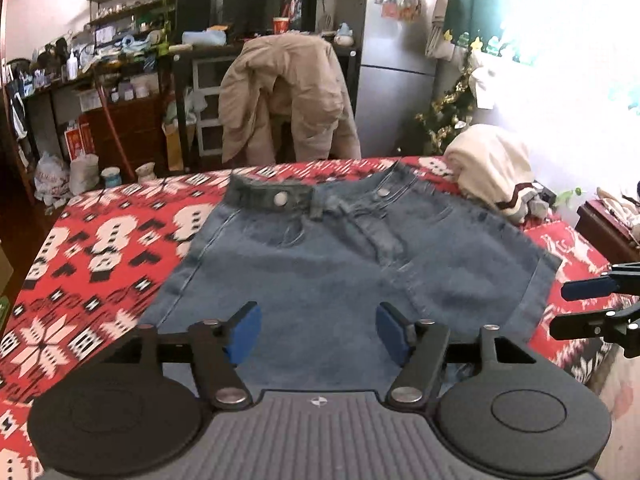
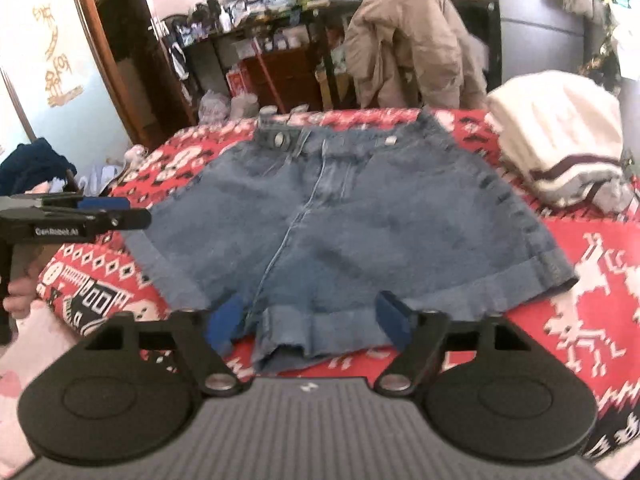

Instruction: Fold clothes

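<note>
Lying flat on the red patterned bench (image 1: 100,248) with waistband at twelve o'clock, the denim shorts (image 1: 340,264) look thick, limp and fairly heavy, best gripped at the cuffed hems, while left tool (image 1: 318,330) and right tool (image 2: 310,322) hover apart, empty.

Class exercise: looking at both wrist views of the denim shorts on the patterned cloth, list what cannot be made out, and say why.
- Denim shorts, left wrist view: near hem hidden behind the left tool.
- Cream garment, right wrist view: cut off by the edge; type unclear.
- Shelf clutter, left wrist view: too small to identify.
- Window area, left wrist view: overexposed.
</note>
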Demonstrator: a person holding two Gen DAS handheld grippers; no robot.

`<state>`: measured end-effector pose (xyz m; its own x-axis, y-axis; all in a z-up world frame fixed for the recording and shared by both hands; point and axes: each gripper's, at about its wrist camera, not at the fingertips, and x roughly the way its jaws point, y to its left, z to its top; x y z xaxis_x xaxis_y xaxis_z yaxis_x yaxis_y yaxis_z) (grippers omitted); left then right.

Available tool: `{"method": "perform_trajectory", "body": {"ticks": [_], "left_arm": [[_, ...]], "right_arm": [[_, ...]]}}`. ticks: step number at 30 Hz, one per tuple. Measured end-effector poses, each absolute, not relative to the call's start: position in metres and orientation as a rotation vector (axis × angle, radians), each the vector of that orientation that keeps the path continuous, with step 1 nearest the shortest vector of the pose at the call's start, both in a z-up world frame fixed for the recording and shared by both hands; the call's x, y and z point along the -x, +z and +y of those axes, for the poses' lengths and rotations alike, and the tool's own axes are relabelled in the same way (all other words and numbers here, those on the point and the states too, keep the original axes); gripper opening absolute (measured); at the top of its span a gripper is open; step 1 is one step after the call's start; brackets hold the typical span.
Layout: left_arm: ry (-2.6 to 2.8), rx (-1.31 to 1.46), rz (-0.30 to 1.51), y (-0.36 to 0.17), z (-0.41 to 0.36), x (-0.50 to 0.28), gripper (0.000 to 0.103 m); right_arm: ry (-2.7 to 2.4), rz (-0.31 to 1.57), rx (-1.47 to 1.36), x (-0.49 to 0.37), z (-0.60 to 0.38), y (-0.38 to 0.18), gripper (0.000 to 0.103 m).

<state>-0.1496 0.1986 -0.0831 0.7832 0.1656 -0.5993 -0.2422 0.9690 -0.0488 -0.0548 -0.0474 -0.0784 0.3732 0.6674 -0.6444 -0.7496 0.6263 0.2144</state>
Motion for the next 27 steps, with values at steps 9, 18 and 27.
{"method": "perform_trajectory", "body": {"ticks": [9, 18, 27], "left_arm": [[0.415, 0.060, 0.542, -0.072, 0.205, 0.112, 0.102], [0.420, 0.132, 0.671, -0.066, 0.302, 0.011, 0.078], [0.373, 0.309, 0.966, -0.068, 0.357, -0.063, 0.029]], "right_arm": [[0.781, 0.699, 0.171, 0.008, -0.032, -0.047, 0.102], [0.821, 0.725, 0.257, -0.120, 0.036, -0.039, 0.102], [0.781, 0.856, 0.306, -0.205, 0.102, -0.030, 0.068]]}}
